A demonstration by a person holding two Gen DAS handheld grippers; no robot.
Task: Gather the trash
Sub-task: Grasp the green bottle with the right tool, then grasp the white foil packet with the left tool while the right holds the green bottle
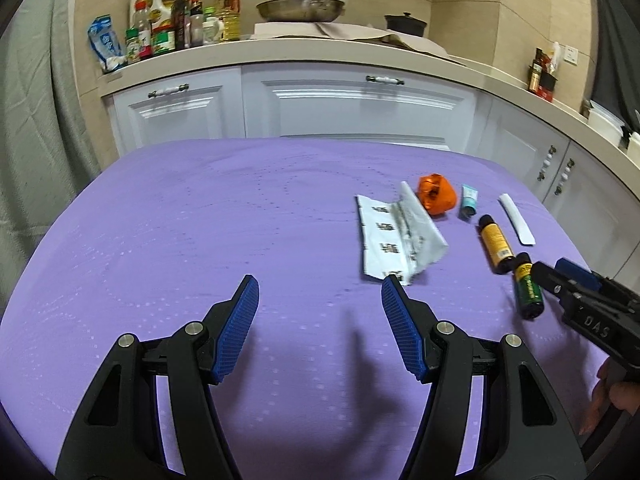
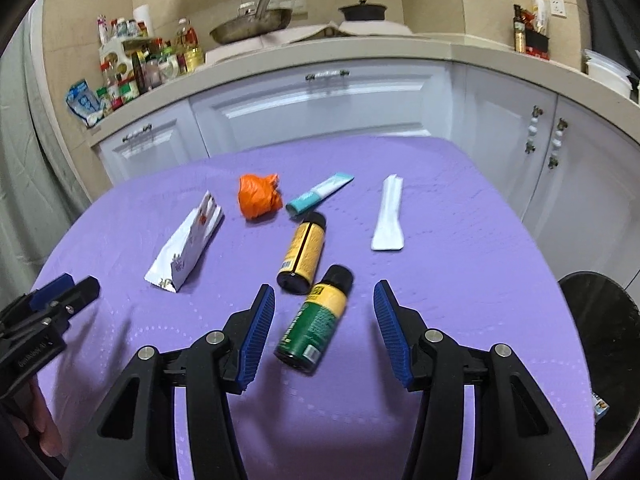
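While I look down along my right tongs [image 2: 324,312], their jaws stand apart over the purple table [image 2: 460,280], with the green bottle [image 2: 316,320] lying on its side between the blue pads, which do not touch it. My left tongs [image 1: 320,304] are released too, with only bare cloth between them.

The one container I can make out is a dark round bin [image 2: 600,320] just off the table's right edge; I cannot tell what is in it.

I count six pieces of trash, all on the table: two bottles, the green one and a yellow bottle [image 2: 302,254] nearly touching it; one crumpled orange bag [image 2: 258,196]; one teal tube [image 2: 320,194]; one printed white wrapper [image 2: 186,244]; and one plain white sleeve [image 2: 388,216].
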